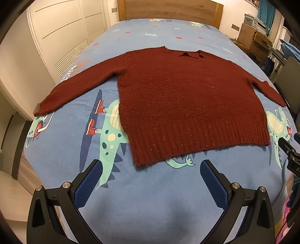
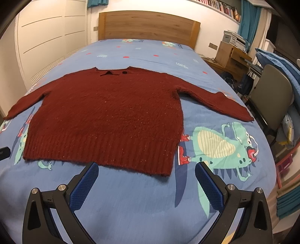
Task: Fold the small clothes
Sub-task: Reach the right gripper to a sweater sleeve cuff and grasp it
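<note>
Maroon sweater [image 1: 187, 97] flat; right cuff [image 1: 279, 99] clipped.

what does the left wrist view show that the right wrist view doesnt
Only the left wrist view shows the left gripper, open, and the sweater's left cuff complete at the bed's edge. Only the right wrist view shows the right gripper, open, the chair beside the bed, the bookshelf and the whole dinosaur print. Both show the dark red sweater lying flat and unfolded on the blue bedsheet, plus the wooden headboard.
</note>
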A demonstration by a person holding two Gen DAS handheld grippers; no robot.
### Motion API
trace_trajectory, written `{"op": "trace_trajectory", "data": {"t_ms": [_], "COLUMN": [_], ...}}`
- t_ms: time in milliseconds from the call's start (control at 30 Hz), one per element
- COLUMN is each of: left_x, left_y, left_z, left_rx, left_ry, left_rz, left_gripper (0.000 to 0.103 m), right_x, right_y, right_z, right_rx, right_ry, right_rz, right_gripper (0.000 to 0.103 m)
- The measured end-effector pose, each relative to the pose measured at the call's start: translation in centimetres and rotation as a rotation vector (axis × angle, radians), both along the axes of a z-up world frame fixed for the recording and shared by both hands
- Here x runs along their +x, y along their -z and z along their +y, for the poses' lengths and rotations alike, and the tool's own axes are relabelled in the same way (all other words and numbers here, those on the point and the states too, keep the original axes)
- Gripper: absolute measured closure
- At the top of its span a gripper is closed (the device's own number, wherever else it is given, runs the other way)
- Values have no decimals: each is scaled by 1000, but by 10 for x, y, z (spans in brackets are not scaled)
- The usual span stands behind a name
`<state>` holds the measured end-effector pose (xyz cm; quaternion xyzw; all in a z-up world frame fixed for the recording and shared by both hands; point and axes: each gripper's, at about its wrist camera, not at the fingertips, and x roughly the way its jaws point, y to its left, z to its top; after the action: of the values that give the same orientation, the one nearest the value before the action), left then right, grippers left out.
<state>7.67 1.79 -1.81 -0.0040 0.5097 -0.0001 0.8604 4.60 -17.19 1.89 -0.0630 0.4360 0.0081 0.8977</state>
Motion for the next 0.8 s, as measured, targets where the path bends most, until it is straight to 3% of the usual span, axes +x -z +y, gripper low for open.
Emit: {"op": "trace_trajectory", "data": {"t_ms": [467, 800], "left_x": [43, 85], "left_y": [-6, 8], "left_z": [3, -7], "left_rx": [6, -38], "left_ry": [-15, -13], "left_rz": [-5, 61], "left_gripper": [1, 1], "right_x": [67, 121], "right_y": [2, 14], "right_z": [-52, -113], "right_rx": [29, 113], "right_ry": [89, 161], "right_rz": [-40, -88], "right_gripper": [0, 0]}}
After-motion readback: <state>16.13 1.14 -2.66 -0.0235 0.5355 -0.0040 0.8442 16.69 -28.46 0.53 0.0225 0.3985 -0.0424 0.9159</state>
